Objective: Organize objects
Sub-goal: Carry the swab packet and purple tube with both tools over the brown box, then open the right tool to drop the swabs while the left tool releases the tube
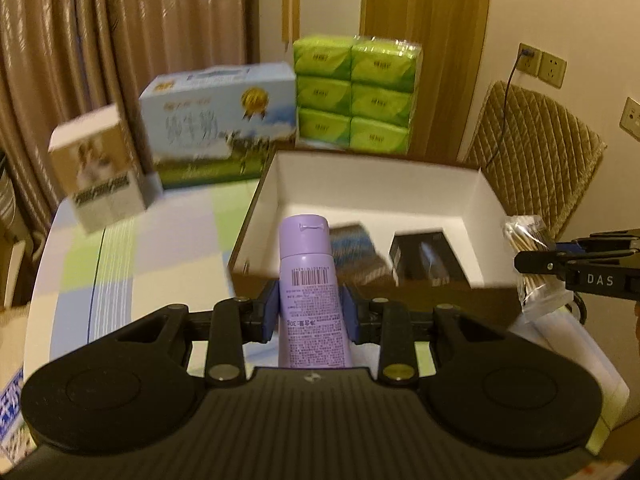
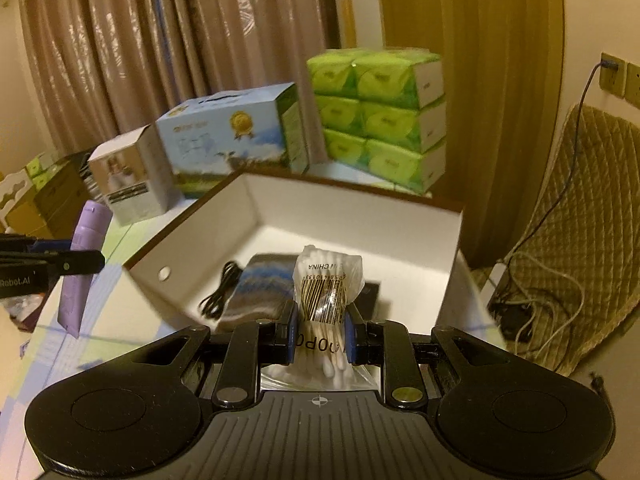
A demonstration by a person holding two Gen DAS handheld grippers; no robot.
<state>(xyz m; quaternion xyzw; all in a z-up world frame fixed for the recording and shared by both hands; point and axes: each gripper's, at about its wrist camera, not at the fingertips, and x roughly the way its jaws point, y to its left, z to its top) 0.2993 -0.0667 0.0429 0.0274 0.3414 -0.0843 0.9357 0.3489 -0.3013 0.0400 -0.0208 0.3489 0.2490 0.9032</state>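
While both hands are hovering by the open box, this is how things are lying:
Left tongs (image 1: 309, 312): gripping the lilac tube (image 1: 310, 292) mid-body, cap pointing away, above the bench (image 1: 160, 248) at the near rim of the white-lined box (image 1: 472, 200).
Right tongs (image 2: 320, 332): clenching the bag of cotton swabs (image 2: 326, 284) around its middle, over the box interior.
Tube handling: looking light and smooth, likely slippery; the pads are sitting well on the printed waist.
Bag handling: looking soft, crinkly and featherweight; pinching the bunched middle is probably keeping the swabs together.
Box contents: a blue packet (image 2: 262, 284), a black cable (image 2: 220, 292) and a dark case (image 1: 428, 256) are already lying inside.
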